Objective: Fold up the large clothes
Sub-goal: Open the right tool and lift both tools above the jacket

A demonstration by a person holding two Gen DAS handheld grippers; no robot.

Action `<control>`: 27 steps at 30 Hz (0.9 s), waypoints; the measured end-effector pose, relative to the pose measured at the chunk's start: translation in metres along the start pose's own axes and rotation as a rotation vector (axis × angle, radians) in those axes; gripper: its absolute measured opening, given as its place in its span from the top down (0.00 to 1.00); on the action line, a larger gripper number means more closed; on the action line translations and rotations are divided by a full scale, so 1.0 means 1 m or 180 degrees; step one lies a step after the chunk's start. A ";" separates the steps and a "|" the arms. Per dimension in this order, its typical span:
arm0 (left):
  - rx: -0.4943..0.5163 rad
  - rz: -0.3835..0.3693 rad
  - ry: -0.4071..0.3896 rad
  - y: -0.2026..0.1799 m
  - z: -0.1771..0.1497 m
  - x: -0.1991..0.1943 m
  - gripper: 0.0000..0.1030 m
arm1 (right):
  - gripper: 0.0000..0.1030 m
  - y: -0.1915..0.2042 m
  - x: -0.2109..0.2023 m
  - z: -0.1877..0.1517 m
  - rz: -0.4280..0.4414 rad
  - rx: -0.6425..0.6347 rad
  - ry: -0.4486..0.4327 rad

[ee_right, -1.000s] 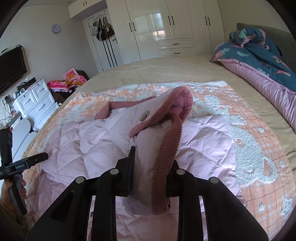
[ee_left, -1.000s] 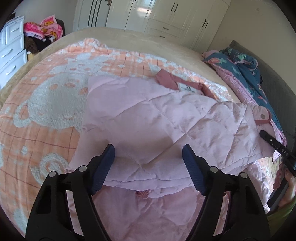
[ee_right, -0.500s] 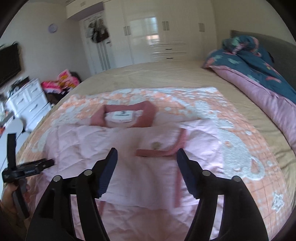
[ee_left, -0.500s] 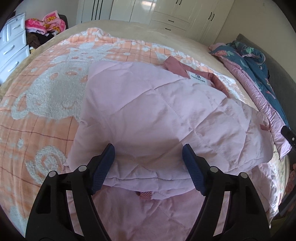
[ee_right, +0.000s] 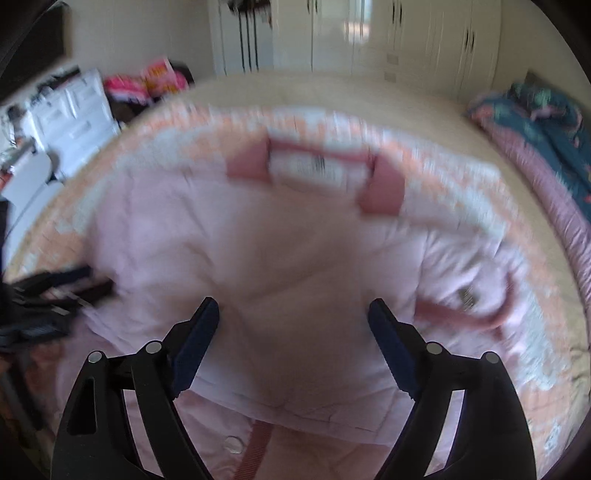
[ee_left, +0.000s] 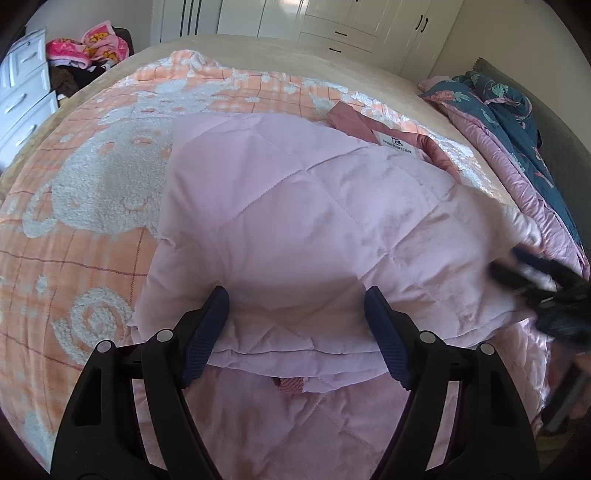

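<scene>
White closets (ee_left: 325, 22) stood behind a big bed (ee_left: 258, 48). On its orange blanket (ee_left: 92, 192) lay the pink coat (ee_left: 295, 206), partly folded. Left tongs (ee_left: 296, 332) hung open above it, holding nothing. Right tongs (ee_right: 293, 341) were opening wide, nothing pinched between them.

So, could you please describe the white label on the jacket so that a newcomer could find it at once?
Start at the orange and white blanket spread over the bed, where the pale pink quilted jacket lies. Follow it to its far edge, to the dusty-rose collar. The white label sits inside it, the only white patch with print.
</scene>
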State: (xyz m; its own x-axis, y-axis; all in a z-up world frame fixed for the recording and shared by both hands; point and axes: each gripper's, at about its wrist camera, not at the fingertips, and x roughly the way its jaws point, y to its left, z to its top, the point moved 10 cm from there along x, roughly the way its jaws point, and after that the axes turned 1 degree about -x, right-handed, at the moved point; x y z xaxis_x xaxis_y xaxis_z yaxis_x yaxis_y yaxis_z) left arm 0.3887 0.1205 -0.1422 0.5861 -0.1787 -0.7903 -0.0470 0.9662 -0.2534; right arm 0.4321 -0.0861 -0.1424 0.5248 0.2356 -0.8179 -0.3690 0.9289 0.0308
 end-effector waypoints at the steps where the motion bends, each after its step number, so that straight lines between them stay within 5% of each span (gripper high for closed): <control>1: 0.0004 -0.0003 0.0000 -0.001 0.000 -0.001 0.34 | 0.15 -0.002 0.008 -0.003 0.0028 0.0070 -0.0005; 12: 0.0108 -0.0005 -0.0004 -0.023 -0.004 -0.018 0.19 | 0.13 -0.005 0.000 -0.015 0.0036 0.0256 -0.0100; 14: 0.0108 -0.0070 0.0004 -0.028 -0.003 -0.023 0.10 | 0.12 -0.005 -0.010 -0.015 0.0108 0.0334 -0.0138; 27: -0.0016 -0.0192 -0.0038 -0.034 0.000 -0.050 0.09 | 0.05 -0.017 -0.068 -0.023 0.0290 0.0732 -0.0371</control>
State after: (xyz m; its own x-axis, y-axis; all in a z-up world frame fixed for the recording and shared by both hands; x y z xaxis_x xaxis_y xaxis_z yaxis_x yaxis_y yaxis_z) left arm 0.3612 0.0964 -0.0944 0.5976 -0.2345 -0.7667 -0.0153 0.9528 -0.3033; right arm 0.3855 -0.1247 -0.1008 0.5870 0.3402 -0.7346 -0.2419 0.9397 0.2419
